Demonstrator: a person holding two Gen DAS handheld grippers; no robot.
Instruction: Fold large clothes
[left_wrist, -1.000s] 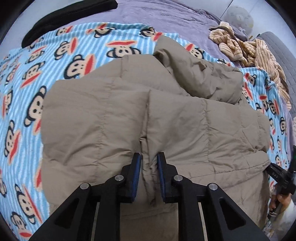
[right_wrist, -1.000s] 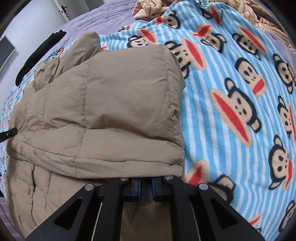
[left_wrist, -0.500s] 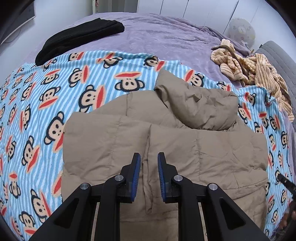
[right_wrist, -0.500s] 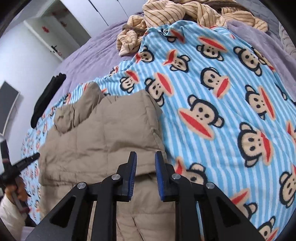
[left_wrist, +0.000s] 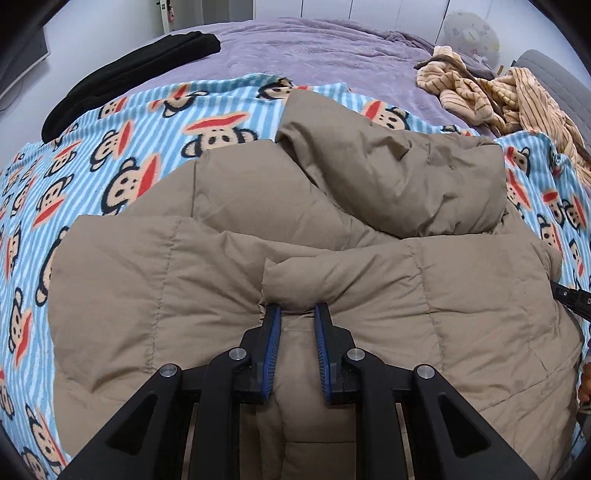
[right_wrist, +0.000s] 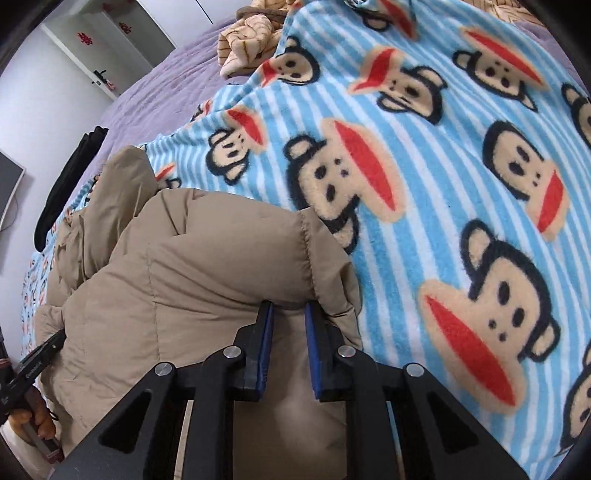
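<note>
— Left wrist view: how many?
— One tan puffer jacket (left_wrist: 229, 280) on the monkey blanket (left_wrist: 122, 147), hood pointing away. Left gripper (left_wrist: 297, 314) narrowly parted, fabric bulging between.
— Right wrist view?
— Same jacket; right gripper (right_wrist: 289, 308) narrowly parted at its corner.

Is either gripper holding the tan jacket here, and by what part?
Neither. The left gripper and right gripper are both open, tips against the folded edge of the jacket.

Monkey-print blanket (left_wrist: 110, 155) on purple bedspread (left_wrist: 314, 51) — black garment (left_wrist: 129, 77), striped clothes (left_wrist: 491, 92).
</note>
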